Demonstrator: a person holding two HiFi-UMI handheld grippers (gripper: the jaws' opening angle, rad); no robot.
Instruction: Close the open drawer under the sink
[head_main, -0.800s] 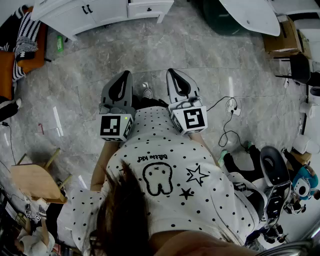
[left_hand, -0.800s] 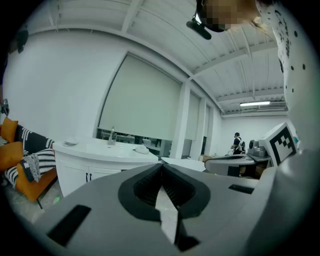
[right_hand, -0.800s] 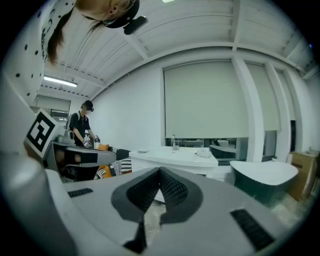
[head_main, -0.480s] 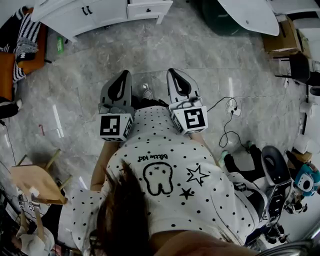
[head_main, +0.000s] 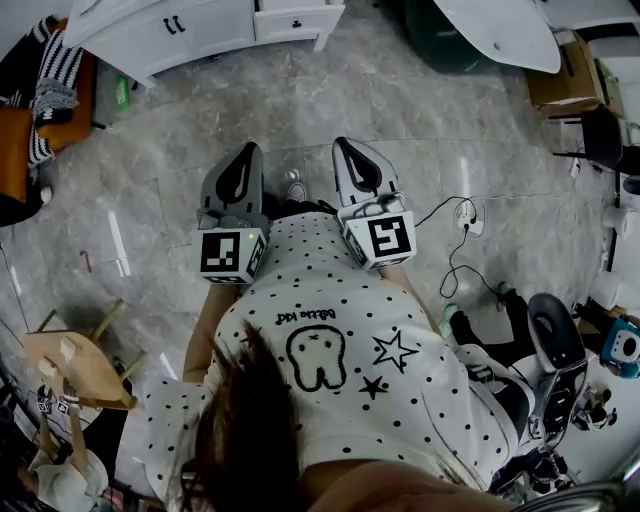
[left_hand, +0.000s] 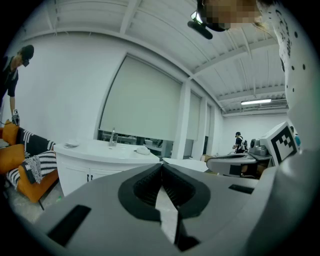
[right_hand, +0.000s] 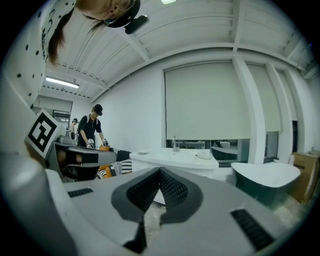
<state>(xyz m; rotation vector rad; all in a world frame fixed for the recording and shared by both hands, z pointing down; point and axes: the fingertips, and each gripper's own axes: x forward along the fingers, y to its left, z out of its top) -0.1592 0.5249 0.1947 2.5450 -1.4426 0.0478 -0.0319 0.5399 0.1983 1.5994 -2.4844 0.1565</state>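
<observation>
A white sink cabinet (head_main: 190, 30) stands at the far end of the grey floor, well ahead of both grippers. At its right end a drawer front (head_main: 297, 18) with a dark handle seems to stick out a little. My left gripper (head_main: 247, 152) and right gripper (head_main: 347, 146) are held side by side at chest height, pointing toward the cabinet, both shut and empty. In the left gripper view the shut jaws (left_hand: 161, 166) sit below the cabinet top (left_hand: 100, 150) and its faucet (left_hand: 113, 136). The right gripper (right_hand: 160, 172) faces the same counter (right_hand: 175, 159).
An orange sofa (head_main: 45, 110) with a striped cushion stands far left, a wooden stool (head_main: 70, 365) at lower left. A white tub (head_main: 500, 30) and a cardboard box (head_main: 560, 75) stand far right. Cables (head_main: 460, 215) lie on the floor; robot equipment (head_main: 550, 350) fills the lower right.
Both grippers have kept their place and stayed shut. Only small things at the lower left edge of the head view have shifted.
</observation>
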